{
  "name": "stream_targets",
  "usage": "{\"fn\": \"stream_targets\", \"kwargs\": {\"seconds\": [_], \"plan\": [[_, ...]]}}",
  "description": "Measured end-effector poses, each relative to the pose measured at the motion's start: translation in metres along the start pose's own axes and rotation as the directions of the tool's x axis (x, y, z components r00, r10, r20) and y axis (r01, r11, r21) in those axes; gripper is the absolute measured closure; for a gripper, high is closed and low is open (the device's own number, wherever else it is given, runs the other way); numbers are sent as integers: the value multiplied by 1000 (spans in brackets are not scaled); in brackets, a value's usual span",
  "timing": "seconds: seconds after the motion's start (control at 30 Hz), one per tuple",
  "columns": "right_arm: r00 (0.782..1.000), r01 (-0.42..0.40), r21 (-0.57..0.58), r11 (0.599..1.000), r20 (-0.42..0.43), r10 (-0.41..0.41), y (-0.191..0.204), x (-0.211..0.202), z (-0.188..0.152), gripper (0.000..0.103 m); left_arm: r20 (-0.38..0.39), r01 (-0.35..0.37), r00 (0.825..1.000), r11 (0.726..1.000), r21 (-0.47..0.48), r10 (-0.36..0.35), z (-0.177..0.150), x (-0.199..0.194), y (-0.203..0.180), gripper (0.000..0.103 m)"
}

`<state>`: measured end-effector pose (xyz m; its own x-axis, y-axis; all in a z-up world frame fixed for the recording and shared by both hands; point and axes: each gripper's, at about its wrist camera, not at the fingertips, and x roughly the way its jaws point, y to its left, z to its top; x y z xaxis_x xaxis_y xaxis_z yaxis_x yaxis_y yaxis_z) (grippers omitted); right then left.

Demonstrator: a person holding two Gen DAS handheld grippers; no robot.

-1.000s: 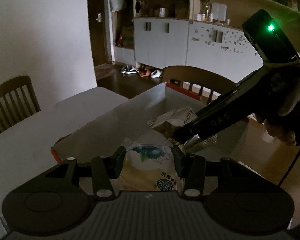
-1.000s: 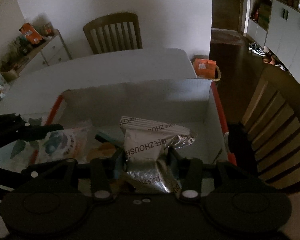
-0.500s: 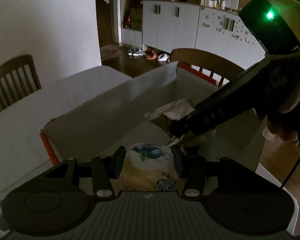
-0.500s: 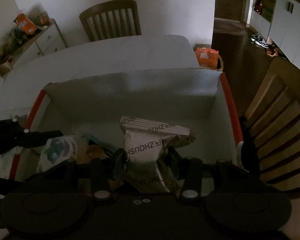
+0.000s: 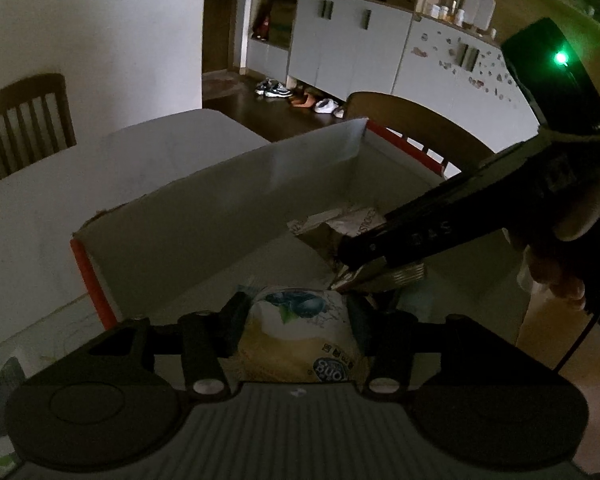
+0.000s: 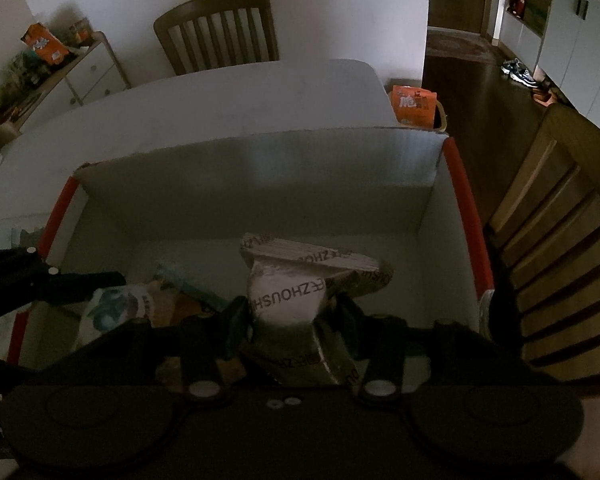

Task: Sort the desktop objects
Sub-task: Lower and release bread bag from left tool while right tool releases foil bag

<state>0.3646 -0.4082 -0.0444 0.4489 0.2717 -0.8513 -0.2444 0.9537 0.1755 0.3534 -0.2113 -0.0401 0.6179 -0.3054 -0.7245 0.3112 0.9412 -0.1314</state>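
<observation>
Two tongs work inside one cardboard box (image 6: pixel 260 168) with red edges, which stands on a white surface (image 6: pixel 260 92). Left tongs (image 5: pixel 296 312): the jaws are opening, with a yellow snack bag (image 5: pixel 300 340) printed with a blueberry between them; the fingers (image 5: pixel 236 316) remain against the bag's sides. Right tongs (image 6: pixel 288 312): the jaws are opening, with a silver snack bag (image 6: pixel 288 300) between them; the fingers (image 6: pixel 236 320) appear to touch the bag's lower part. Both bags are inside the box, low over its floor; contact with the floor cannot be told.

In the left wrist view, the right tongs cross from the right, just ahead of the left tongs, with the person's hand (image 5: pixel 568 248) on the handle. The silver bag lies beyond and to the right of the yellow bag, near it. In the right wrist view, the left tongs enter from the left, and further wrappers (image 6: pixel 188 296), orange and teal, lie between the two bags; their number cannot be told.

The far box wall stands upright ahead of both tongs. Two wooden chairs are visible: one (image 6: pixel 216 28) beyond the surface, one (image 6: pixel 560 232) to the right of the box. One orange bag (image 6: pixel 414 106) sits on the floor past the surface's far corner. Several shoes (image 5: pixel 300 98) lie before the white cabinets (image 5: pixel 340 44).
</observation>
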Motion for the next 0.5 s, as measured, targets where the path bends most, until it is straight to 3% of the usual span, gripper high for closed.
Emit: {"fn": "stream_targets", "kwargs": {"seconds": [0.3,0.5], "plan": [[1000,0,-1,1000,22,0,-3,-7,0,43,18,13,1000,1000,-2,-13,-3,-6,-4,33],[999,-10,-4,1000,41,10,-1,-17,-3,39,37,15,999,1000,-25,-14,-5,-15,-1,33]]}}
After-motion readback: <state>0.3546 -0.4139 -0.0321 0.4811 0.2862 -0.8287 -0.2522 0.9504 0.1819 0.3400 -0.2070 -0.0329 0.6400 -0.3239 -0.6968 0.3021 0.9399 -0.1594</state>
